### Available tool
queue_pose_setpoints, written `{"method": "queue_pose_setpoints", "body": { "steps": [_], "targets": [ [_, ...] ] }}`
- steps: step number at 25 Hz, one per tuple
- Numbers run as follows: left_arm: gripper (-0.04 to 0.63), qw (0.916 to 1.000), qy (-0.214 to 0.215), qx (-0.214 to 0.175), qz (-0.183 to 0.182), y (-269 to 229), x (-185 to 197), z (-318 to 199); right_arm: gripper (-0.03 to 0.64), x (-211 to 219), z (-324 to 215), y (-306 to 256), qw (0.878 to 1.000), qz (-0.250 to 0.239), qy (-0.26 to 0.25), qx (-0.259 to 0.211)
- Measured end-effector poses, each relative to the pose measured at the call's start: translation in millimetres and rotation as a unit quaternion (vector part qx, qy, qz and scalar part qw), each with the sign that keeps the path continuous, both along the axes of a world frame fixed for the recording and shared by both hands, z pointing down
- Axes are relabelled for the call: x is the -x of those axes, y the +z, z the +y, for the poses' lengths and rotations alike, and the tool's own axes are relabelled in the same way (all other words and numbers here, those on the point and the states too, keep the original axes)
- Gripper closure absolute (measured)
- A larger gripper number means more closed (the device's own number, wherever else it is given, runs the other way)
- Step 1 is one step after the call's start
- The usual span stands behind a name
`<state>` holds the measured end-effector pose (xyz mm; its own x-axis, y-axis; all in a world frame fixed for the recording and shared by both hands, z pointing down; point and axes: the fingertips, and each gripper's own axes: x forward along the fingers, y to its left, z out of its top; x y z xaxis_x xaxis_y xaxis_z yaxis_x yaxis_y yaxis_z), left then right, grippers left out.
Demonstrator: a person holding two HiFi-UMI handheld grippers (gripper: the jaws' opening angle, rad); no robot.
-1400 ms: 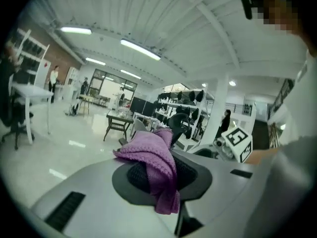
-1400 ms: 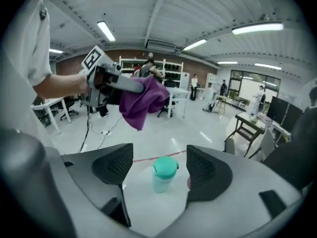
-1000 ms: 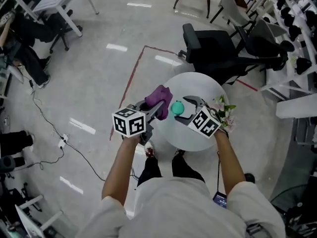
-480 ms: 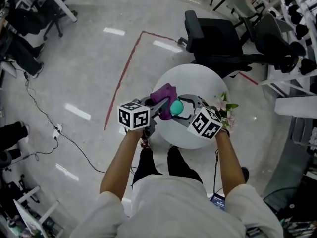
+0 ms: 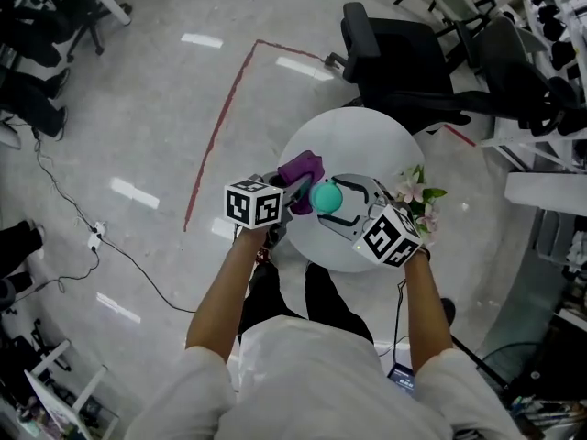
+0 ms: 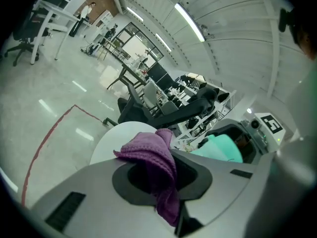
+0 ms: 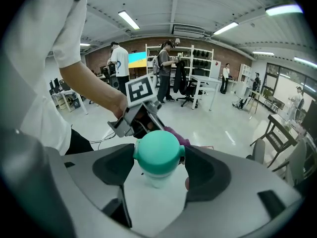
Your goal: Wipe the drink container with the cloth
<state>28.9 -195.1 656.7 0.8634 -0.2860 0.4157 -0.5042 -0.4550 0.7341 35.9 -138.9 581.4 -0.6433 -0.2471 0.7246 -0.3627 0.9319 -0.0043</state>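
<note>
The drink container [image 5: 325,196], a pale bottle with a round teal lid [image 7: 157,152], is held up over the round white table [image 5: 385,149]. My right gripper [image 5: 337,200] is shut on it, one jaw on each side of the lid [image 7: 157,165]. A purple cloth [image 5: 301,170] hangs bunched from my left gripper [image 5: 298,193], which is shut on it [image 6: 171,167]. The cloth [image 6: 153,155] sits right beside the container's left side; the teal lid [image 6: 223,148] shows just past it. Whether they touch I cannot tell.
A small bunch of pink and white flowers [image 5: 415,200] stands at the table's right edge by my right hand. A black office chair [image 5: 404,62] stands behind the table. Red tape [image 5: 220,126] marks the glossy floor at the left. People stand at far shelves [image 7: 166,63].
The left gripper has brought the cloth rightward from a small gap up against the container. The right gripper's jaws have narrowed a little around the lid.
</note>
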Motion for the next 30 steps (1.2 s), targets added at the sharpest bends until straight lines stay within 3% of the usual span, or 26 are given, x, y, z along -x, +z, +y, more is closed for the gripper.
{"method": "queue_pose_setpoints", "body": {
  "steps": [5,9,16,22,27,30],
  "targets": [
    [0.522,0.9992,-0.006,0.038,-0.008,61.4,-3.2,-6.1,0.284,1.1,-5.3,2.6,1.000,-0.001,0.012,-0.003],
    [0.522,0.9978,0.004,0.056,-0.034,99.4,-8.0,-5.3,0.284,-1.7,-5.5,4.9,1.000,-0.003,0.031,-0.004],
    [0.522,0.9966,0.023,0.058,-0.054,115.3,-12.9,-10.8,0.284,-2.6,-6.6,9.2,0.999,0.002,0.054,-0.006],
    [0.522,0.9963,-0.027,0.014,-0.081,67.8,26.6,-9.6,0.284,-7.4,-4.5,10.9,0.992,-0.005,0.127,-0.011],
    [0.522,0.9936,-0.050,-0.043,-0.092,-1.1,56.4,8.1,0.282,-19.1,-4.8,7.3,0.970,-0.017,0.242,0.001],
    [0.522,0.9913,-0.067,-0.062,-0.095,-29.7,65.7,22.1,0.281,-23.8,-4.6,8.1,0.959,-0.020,0.284,-0.003]
  ]
}}
